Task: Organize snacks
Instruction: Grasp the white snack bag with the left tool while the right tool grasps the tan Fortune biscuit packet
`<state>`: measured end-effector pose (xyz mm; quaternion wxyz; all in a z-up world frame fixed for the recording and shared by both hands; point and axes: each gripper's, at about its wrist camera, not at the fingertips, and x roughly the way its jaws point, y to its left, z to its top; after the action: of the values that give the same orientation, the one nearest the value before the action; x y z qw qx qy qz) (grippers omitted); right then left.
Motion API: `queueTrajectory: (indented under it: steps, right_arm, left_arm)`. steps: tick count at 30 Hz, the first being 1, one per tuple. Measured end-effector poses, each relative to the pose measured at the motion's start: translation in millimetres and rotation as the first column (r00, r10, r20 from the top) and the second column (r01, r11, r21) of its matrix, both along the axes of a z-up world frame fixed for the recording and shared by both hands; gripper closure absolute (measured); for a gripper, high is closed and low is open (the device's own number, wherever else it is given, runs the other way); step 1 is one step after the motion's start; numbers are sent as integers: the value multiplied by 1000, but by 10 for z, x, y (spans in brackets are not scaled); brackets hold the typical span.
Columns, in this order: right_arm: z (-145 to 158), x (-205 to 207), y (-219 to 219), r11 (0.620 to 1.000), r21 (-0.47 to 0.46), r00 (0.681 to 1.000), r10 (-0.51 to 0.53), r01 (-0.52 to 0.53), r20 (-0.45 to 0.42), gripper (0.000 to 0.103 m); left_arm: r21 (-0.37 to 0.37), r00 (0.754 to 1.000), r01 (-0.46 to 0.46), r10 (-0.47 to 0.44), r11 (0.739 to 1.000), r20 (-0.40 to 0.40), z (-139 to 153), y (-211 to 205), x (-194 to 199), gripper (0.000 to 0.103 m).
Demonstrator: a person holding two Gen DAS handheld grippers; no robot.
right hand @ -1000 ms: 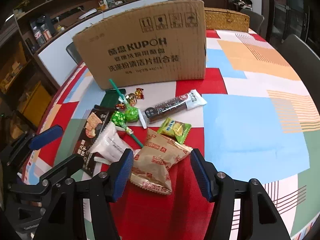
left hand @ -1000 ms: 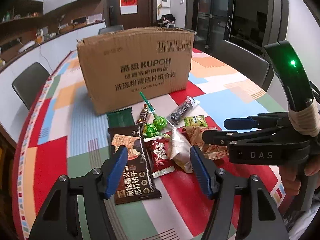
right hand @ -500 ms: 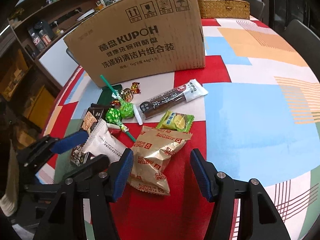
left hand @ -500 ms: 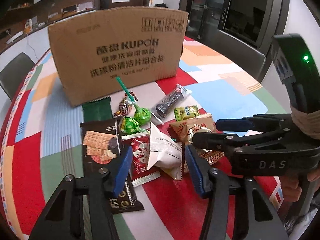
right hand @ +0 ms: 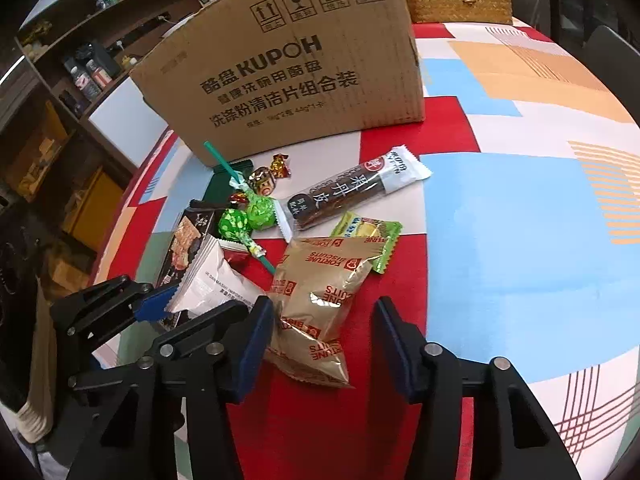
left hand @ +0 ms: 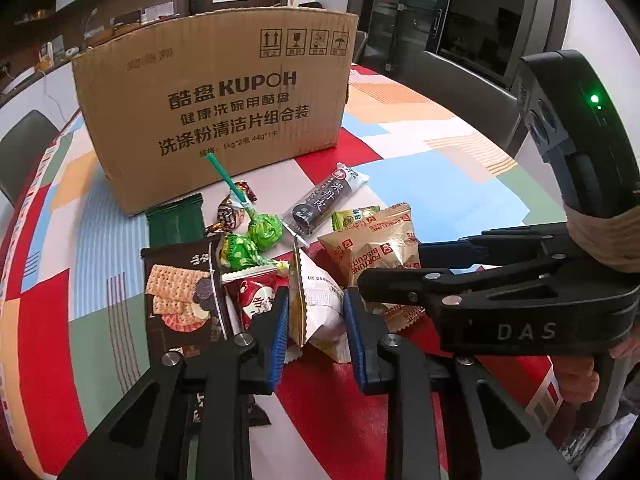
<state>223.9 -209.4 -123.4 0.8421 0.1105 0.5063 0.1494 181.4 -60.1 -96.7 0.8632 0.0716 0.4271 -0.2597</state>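
A pile of snacks lies on the colourful tablecloth in front of a cardboard box. My left gripper has its jaws closing around a white snack packet, which also shows in the right wrist view. The pads touch or nearly touch its sides. My right gripper is open around the near end of a gold Fortune Biscuits bag that lies flat. Two green lollipops, a dark long bar, a brown cracker pack and a red packet lie around.
The cardboard box stands upright behind the snacks. A small green sachet, a wrapped candy and a dark green packet lie in the pile. A woven basket sits behind the box. Chairs stand round the table.
Both grippers have moved forward and down into the pile. The left jaws have narrowed around the white packet. The right jaws now straddle the gold bag.
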Motion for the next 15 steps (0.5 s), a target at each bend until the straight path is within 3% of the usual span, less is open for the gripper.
queueTrajectory:
  steps: [5, 15]
  right_arm:
    - [22, -11, 62, 1000, 2, 999, 31, -31, 9, 67]
    - [128, -80, 65, 999, -36, 999, 3, -2, 35, 71]
  left_arm:
    - [-2, 1000, -14, 14, 1000, 6, 39, 27, -16, 79]
    - [-27, 999, -47, 47, 999, 16, 139, 58, -80, 81]
